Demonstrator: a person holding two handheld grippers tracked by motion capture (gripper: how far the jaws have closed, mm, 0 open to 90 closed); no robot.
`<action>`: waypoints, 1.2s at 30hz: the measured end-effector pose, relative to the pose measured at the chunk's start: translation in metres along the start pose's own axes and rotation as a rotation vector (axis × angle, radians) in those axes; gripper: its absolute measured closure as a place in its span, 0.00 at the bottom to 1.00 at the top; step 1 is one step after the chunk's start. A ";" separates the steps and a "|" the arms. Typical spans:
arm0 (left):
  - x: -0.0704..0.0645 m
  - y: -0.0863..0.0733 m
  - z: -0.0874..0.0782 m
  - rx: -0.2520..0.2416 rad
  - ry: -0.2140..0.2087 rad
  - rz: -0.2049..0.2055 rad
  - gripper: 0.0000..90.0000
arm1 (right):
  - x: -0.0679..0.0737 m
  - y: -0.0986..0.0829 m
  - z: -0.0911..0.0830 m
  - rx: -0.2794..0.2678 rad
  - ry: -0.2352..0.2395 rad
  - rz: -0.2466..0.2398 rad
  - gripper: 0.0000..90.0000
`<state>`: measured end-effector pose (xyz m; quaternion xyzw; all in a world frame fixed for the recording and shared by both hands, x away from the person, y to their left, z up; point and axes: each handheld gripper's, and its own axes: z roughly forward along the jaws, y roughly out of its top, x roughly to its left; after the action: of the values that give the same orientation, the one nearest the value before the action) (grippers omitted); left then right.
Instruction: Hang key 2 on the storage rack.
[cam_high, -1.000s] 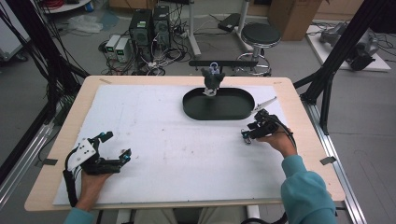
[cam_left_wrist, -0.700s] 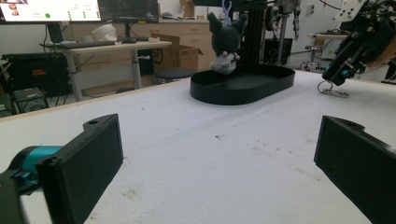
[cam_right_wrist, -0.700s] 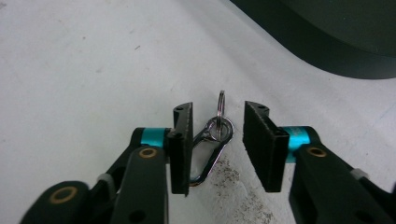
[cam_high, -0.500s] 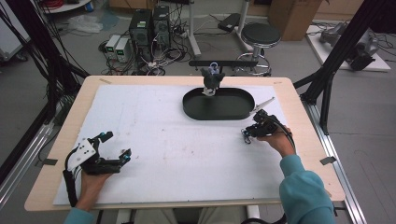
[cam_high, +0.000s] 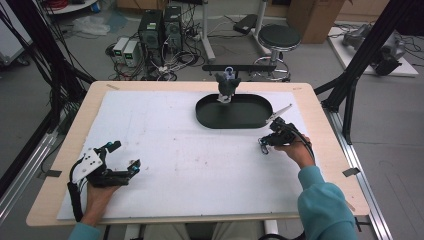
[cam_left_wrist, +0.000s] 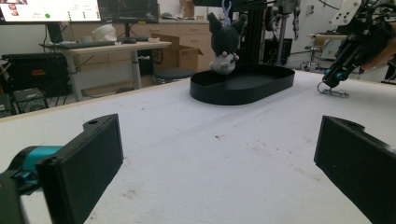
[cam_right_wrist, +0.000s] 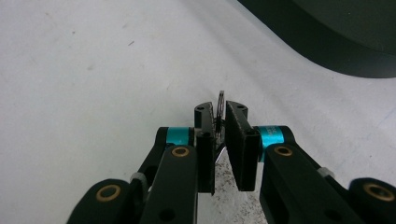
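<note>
On the white foam-covered tabletop (cam_high: 200, 165), right side, the right gripper (cam_high: 263, 146) is down low w/ its tips at the mat, just beside the near-right rim of the black oval plastic tray (cam_high: 235, 119). Right gripper view: jaws nearly closed, pinching a thin silver metal ring or clasp (cam_right_wrist: 220, 108) edge-on between the pads; looks like a keyring-type loop, can't tell exactly what. From the left gripper view the same small wire loop (cam_left_wrist: 332, 90) sits at the mat surface under those tips, so it's gripped but seems not lifted yet, or barely. Over in the tray's far end, a small dark grey plush toy w/ a pale face (cam_high: 226, 88) stands upright, a little blue loop at its top, right under a black crossbar on a stand (cam_high: 239, 67). Left gripper (cam_high: 125, 157) rests near the front-left corner, well apart from everything, jaws wide open, nothing in them. Progress call: grasp on the ring looks made, that's about step one. What's left, as I read it: raise the ring clear of the mat, carry it toward the tray and plush, and set or attach it there. Exact destination isn't obvious from here. Thin part, narrow pinch, could slip or twist out on the lift, so early days
</note>
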<state>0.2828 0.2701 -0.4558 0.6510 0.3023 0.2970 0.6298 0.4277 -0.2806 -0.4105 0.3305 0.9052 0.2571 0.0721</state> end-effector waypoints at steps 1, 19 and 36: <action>0.000 0.000 0.000 0.000 0.000 0.000 0.02 | 0.000 0.000 0.000 0.003 -0.002 0.003 0.93; 0.000 0.000 0.000 -0.002 0.000 0.000 0.02 | 0.001 0.001 -0.001 0.010 -0.022 0.008 0.99; 0.000 0.000 0.000 0.000 0.002 0.000 0.02 | 0.001 0.006 -0.031 -0.197 0.007 0.057 0.99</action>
<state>0.2827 0.2700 -0.4558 0.6506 0.3031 0.2978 0.6294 0.4214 -0.2885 -0.3809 0.3468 0.8660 0.3477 0.0938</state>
